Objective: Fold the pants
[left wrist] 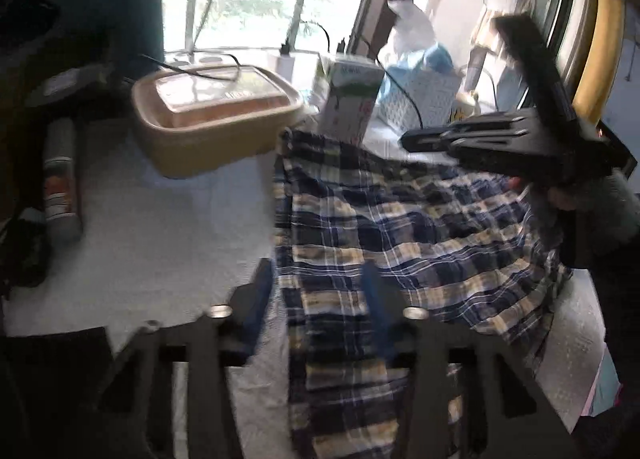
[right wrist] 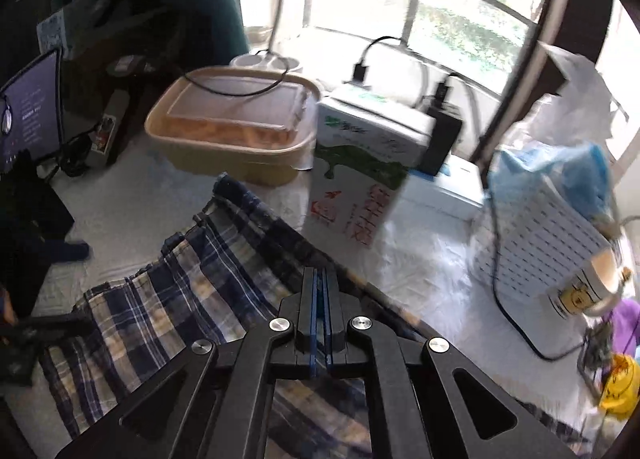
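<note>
Over plaid pants | left gripper jaws apart, angled down | right gripper jaws nearly closed (nothing visibly gripped)

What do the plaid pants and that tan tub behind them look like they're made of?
Plaid pants: thin woven cloth, probably cotton, matte; it creases and drapes softly. Tan tub: looks like moulded plastic, smooth with a slight sheen, under a clear lid, likely plastic too.

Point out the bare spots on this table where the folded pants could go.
Bare white table cover lies between the plaid pants, the tan tub and the spray can. The back by the window is crowded: milk carton, white basket.
</note>
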`<state>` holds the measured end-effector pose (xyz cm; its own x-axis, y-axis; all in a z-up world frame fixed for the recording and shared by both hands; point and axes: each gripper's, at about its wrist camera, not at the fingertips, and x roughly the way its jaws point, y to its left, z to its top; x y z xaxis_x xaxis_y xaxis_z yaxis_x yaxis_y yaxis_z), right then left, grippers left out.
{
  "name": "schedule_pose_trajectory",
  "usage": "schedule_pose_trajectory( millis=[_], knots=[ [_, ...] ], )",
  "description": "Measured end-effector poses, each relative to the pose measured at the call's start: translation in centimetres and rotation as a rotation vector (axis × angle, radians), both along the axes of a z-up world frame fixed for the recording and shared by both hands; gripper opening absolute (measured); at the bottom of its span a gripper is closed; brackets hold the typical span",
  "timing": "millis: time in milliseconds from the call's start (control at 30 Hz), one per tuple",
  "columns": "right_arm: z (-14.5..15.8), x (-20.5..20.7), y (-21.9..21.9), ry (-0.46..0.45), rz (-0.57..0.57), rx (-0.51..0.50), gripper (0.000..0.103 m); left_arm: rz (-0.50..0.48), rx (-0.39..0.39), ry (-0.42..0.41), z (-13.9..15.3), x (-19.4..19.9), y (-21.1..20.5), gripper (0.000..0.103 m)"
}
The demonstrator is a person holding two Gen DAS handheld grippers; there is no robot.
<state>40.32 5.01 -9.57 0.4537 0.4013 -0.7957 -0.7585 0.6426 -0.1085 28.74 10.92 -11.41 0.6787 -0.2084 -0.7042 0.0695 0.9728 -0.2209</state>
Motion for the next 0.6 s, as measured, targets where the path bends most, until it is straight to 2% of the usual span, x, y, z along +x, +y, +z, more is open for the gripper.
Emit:
schedule_pose_trajectory(
  millis=[33, 67, 100, 133, 200, 267, 333, 500, 600],
  knots=[
    [0.1, 0.0, -0.6, -0.001, -0.010, 0.008, 0.040, 0.000, 0.002, 0.010, -0.2, 0.4, -0.1, 0.037],
    [0.4, -0.1, -1.5, -0.001, -0.027, 0.024, 0.061, 0.001, 0.004, 0.021, -0.4, 0.6, -0.1, 0.037],
    [0.8, -0.3, -2.8, -0.004, -0.048, 0.061, 0.088, 0.006, 0.007, 0.033, -0.6, 1.0, -0.2, 0.037],
    [1.0, -0.5, -3.7, -0.002, -0.058, 0.078, 0.089, 0.005, 0.007, 0.046, -0.9, 1.4, -0.2, 0.037],
    [1.6, -1.3, -5.9, -0.012, -0.093, 0.097, 0.089, 0.001, 0.004, 0.067, -1.3, 1.9, -0.2, 0.028],
    [2.0, -2.1, -7.9, -0.028, -0.122, 0.116, 0.089, -0.004, -0.003, 0.083, -1.6, 2.0, -0.2, 0.024],
    [2.1, -2.7, -9.8, -0.023, -0.146, 0.134, 0.089, -0.003, -0.007, 0.100, -1.9, 2.2, -0.1, 0.013],
    [1.8, -4.4, -15.5, -0.009, -0.231, 0.166, 0.089, 0.004, 0.018, 0.089, -1.5, 2.1, -0.3, 0.007],
    [1.1, -5.4, -18.8, 0.020, -0.308, 0.214, 0.089, 0.023, 0.030, 0.059, -0.1, 1.5, -0.7, 0.003]
  ],
)
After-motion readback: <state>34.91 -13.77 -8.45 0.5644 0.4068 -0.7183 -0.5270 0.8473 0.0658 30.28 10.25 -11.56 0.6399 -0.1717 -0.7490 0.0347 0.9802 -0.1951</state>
